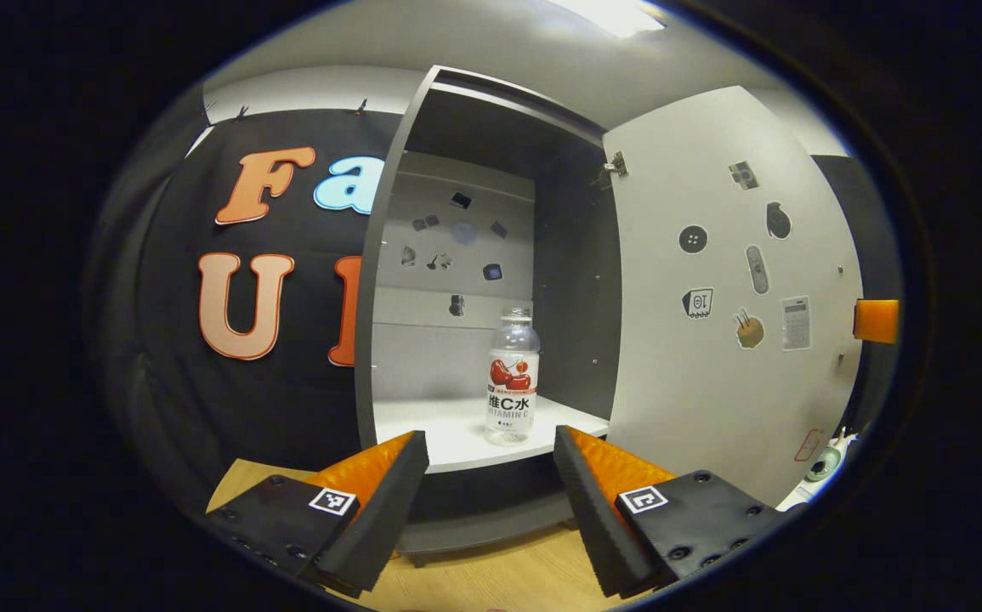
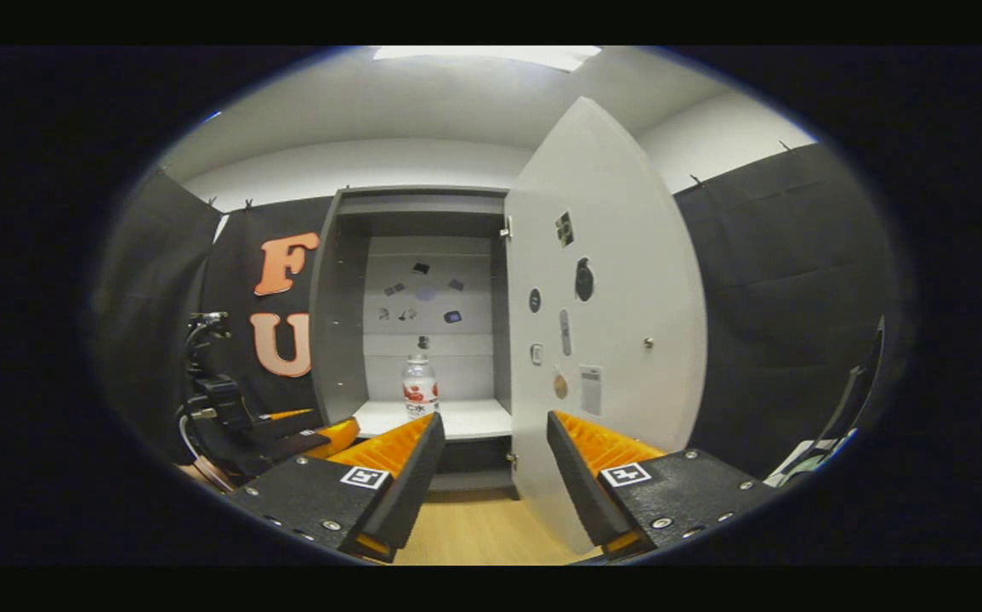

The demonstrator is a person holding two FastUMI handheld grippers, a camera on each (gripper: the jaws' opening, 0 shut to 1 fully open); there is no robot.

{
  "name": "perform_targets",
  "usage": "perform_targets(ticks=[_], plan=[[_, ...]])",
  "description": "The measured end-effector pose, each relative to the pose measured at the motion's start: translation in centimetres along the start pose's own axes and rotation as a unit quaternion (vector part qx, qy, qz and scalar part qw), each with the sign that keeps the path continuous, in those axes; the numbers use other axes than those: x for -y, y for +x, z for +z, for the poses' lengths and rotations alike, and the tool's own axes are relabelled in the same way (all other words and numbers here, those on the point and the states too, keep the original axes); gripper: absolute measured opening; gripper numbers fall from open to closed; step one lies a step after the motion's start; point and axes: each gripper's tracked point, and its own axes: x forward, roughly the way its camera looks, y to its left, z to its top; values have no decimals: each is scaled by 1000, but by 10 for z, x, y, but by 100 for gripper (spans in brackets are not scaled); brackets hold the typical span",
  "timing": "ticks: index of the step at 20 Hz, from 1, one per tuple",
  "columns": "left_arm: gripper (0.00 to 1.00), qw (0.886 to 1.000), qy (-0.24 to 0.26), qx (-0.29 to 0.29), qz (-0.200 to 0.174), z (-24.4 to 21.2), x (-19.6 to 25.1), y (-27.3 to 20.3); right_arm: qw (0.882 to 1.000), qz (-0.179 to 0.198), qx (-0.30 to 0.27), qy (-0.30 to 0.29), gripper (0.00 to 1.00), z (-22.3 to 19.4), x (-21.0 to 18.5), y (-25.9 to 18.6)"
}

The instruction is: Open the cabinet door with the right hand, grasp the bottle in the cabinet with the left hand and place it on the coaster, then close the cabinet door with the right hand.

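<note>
Your left gripper (image 1: 491, 459), bottom centre of left gripper view: jaws spread, nothing held. Your right gripper (image 2: 495, 446), bottom of right gripper view: also spread, empty, near edge of cabinet door (image 2: 610, 340). Door stands open. Step in hand: bottle grasp. Bottle (image 1: 512, 378) upright on cabinet shelf (image 1: 456, 429), frame centre. Next, likely: advance left, straddle bottle, clamp.

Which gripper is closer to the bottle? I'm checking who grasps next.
The left gripper: the bottle stands just beyond its open fingers, whereas the right gripper hangs farther back.
</note>
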Motion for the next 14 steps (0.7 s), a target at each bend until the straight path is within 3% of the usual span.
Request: perform_targets(ticks=[4, 5, 6, 8, 13, 14], plan=[[97, 1000, -1, -2, -12, -1, 6, 13, 1000, 15, 8, -5, 83, -2, -14, 21], [99, 1000, -1, -1, -16, -1, 8, 16, 1000, 10, 8, -16, 85, -3, -13, 26], [94, 1000, -3, 0, -19, 0, 10, 21, 1000, 2, 8, -29, 88, -6, -10, 30], [96, 1000, -11, -3, -28, -1, 14, 35, 999, -14, 9, -49, 92, -10, -6, 38], [99, 999, -16, -2, -41, -4, 16, 73, 999, -9, 6, -42, 93, -23, -15, 48], [94, 999, -16, 0, -44, -3, 16, 81, 999, -7, 7, -39, 93, -24, -16, 51]])
